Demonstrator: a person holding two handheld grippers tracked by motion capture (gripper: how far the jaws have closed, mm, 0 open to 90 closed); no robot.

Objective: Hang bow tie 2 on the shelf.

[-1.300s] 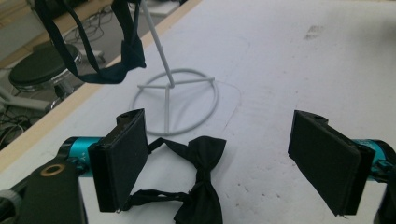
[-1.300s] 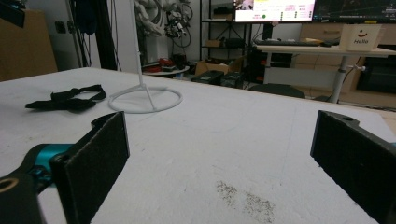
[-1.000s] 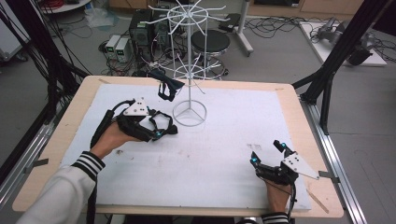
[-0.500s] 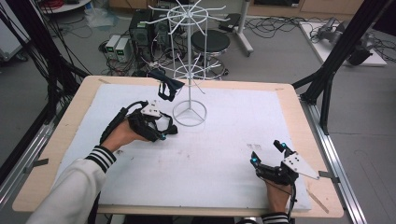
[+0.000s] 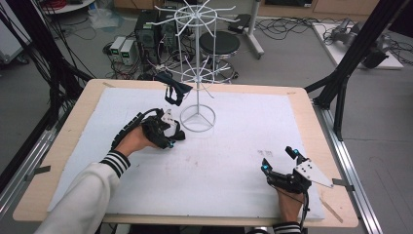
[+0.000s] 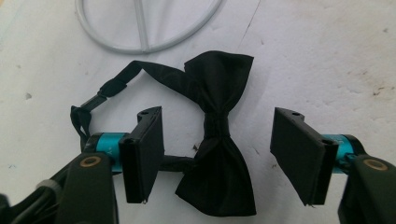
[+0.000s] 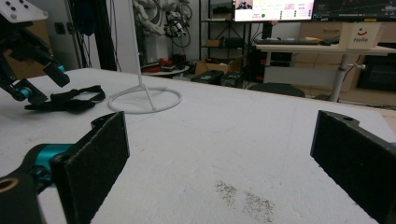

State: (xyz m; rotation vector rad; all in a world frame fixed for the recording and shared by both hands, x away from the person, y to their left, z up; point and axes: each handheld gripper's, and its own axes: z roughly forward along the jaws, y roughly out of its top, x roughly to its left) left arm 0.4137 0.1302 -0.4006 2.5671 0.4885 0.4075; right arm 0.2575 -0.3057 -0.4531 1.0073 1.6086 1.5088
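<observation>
A black bow tie (image 6: pixel 218 88) lies flat on the white table cover, its strap (image 6: pixel 112 86) curling off to the left. My left gripper (image 6: pixel 219 154) points down over it with one pad on each side of the knot. The jaws have just been closing, but neither pad touches the cloth. From the high view, the left gripper (image 5: pixel 173 138) sits just left of the white wire rack's ring base (image 5: pixel 197 118). A second black bow tie (image 5: pixel 173 90) hangs from a rack arm. My right gripper (image 5: pixel 277 160) rests open near the front right with nothing between its pads (image 7: pixel 95 158).
The wire rack's pole (image 5: pixel 197 58) rises from the back middle of the table, with thin arms spreading overhead. The wooden table edge (image 5: pixel 336 161) runs along the right. The right gripper view shows the left gripper (image 7: pixel 42 84) and bow tie (image 7: pixel 65 102) beside the ring base (image 7: pixel 144 100).
The left hand has moved right toward the rack base and lowered onto the table, its jaws narrowing around the bow tie. The right hand has stayed put.
</observation>
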